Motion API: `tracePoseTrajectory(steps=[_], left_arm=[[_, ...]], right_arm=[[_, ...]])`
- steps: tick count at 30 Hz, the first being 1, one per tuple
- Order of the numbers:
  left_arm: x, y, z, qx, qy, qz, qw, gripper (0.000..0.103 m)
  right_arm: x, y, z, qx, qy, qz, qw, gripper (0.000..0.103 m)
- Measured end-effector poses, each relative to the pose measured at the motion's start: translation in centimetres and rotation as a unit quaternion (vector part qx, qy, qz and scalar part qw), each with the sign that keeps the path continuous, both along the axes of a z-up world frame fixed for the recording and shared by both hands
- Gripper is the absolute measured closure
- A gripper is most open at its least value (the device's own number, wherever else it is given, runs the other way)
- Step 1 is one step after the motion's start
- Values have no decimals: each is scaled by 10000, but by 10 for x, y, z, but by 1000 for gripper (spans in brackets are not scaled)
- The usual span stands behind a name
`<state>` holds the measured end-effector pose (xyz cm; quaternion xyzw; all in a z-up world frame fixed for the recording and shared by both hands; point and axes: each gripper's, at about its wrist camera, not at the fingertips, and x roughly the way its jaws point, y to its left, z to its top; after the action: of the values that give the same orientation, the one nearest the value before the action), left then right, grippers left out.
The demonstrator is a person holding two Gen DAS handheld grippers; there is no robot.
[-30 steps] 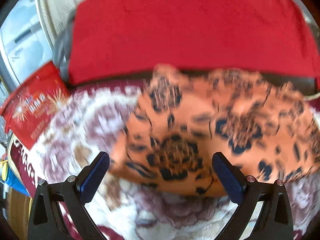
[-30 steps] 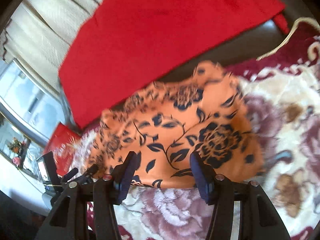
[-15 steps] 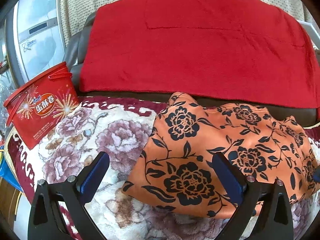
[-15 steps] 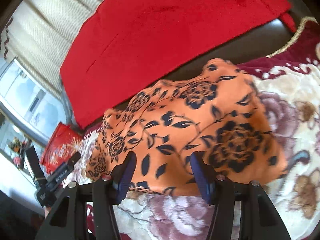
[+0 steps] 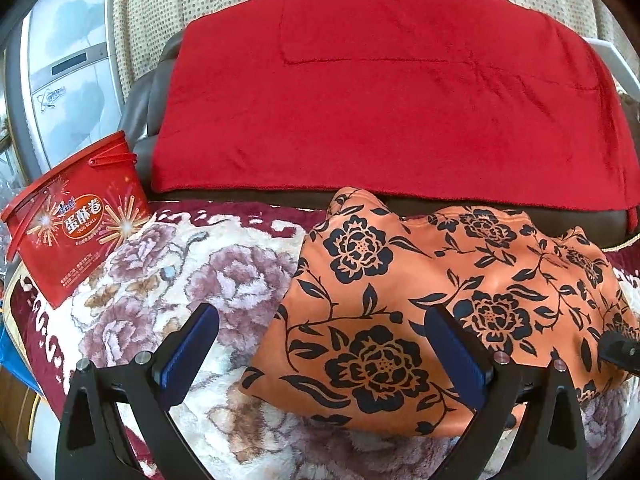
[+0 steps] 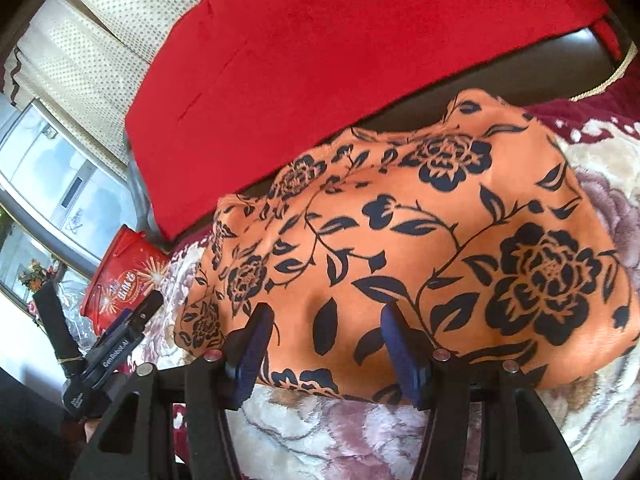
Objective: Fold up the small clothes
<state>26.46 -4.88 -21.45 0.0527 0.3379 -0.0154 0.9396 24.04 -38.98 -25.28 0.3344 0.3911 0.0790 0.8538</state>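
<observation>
An orange garment with black flowers (image 5: 400, 304) lies folded on a flowered plush blanket (image 5: 192, 280); it also shows in the right wrist view (image 6: 400, 240). My left gripper (image 5: 320, 352) is open and empty, hovering just before the garment's near left edge. My right gripper (image 6: 326, 344) is open and empty, its fingers standing at the garment's near edge. The left gripper also shows at the far left of the right wrist view (image 6: 120, 332).
A red snack tub (image 5: 76, 220) stands on the blanket at the left. A red blanket (image 5: 380, 100) hangs over the dark sofa back (image 5: 140, 120) behind. Beige curtains (image 6: 100, 40) and a window lie beyond.
The left gripper has drawn back and steadied, so the garment and the tub now show in full. The right gripper has moved closer to the garment's near edge.
</observation>
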Motion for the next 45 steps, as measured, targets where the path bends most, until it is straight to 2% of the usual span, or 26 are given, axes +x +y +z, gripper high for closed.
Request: tracePoseTrajectory(steps=[4, 8, 10, 12, 15, 17, 20, 22, 24, 26, 28, 30, 32, 33, 35, 36, 38, 40, 42, 45], left_arm=[[15, -5, -23, 172, 423, -105, 9989, 0], [37, 0, -54, 149, 1162, -42, 9931, 0], [46, 6, -63, 58, 1363, 73, 9906, 0], [50, 11, -60, -54, 1322, 107, 9912, 0], [55, 17, -52, 155, 1076, 307, 9936, 0], [62, 26, -53, 212, 1051, 571, 9926, 0], [72, 35, -67, 143, 1434, 646, 9875, 0], [73, 40, -68, 8, 1478, 588, 9873, 0], [71, 42, -65, 74, 1395, 506, 9889, 0], [71, 45, -63, 151, 1351, 481, 9896, 0], [72, 51, -62, 52, 1386, 510, 9890, 0], [73, 57, -66, 49, 1482, 571, 9873, 0], [72, 57, -69, 90, 1562, 554, 9861, 0], [71, 58, -69, 60, 1572, 509, 9862, 0], [69, 58, -67, 123, 1497, 459, 9876, 0], [69, 57, -67, 169, 1477, 450, 9879, 0], [68, 57, -67, 137, 1508, 455, 9874, 0], [67, 57, -67, 99, 1526, 477, 9871, 0], [66, 56, -68, 154, 1520, 458, 9872, 0], [67, 55, -77, 238, 1649, 408, 9852, 0]], right_arm=[[10, 3, -11, -30, 254, 40, 9997, 42], [15, 0, -1, 43, 44, 32, 10000, 41], [23, -4, 5, 68, -144, 11, 9999, 42], [38, -6, 9, -167, -204, -93, 9996, 45], [69, -8, 8, -269, -74, -197, 9994, 53], [98, -7, 2, -431, 159, -284, 9985, 53], [141, -3, -18, -740, 915, -311, 9926, 54], [155, 3, -5, -886, 941, -351, 9910, 53], [171, 17, 14, -756, 665, -150, 9948, 53], [188, 34, 23, -844, 617, -40, 9945, 53], [210, 53, 14, -887, 851, 140, 9923, 53], [230, 71, -6, -1277, 1196, 170, 9844, 49], [241, 82, -8, -1655, 1152, 143, 9794, 48], [242, 84, -3, -1691, 1166, 77, 9786, 48], [239, 88, 15, -1584, 923, 15, 9831, 49], [236, 95, 26, -1423, 588, 218, 9878, 49], [234, 111, 38, -1274, 343, 568, 9896, 49], [240, 131, 36, -974, 370, 911, 9904, 49], [254, 153, 20, -740, 544, 1179, 9888, 49], [276, 169, -17, -1014, 995, 1151, 9831, 52]])
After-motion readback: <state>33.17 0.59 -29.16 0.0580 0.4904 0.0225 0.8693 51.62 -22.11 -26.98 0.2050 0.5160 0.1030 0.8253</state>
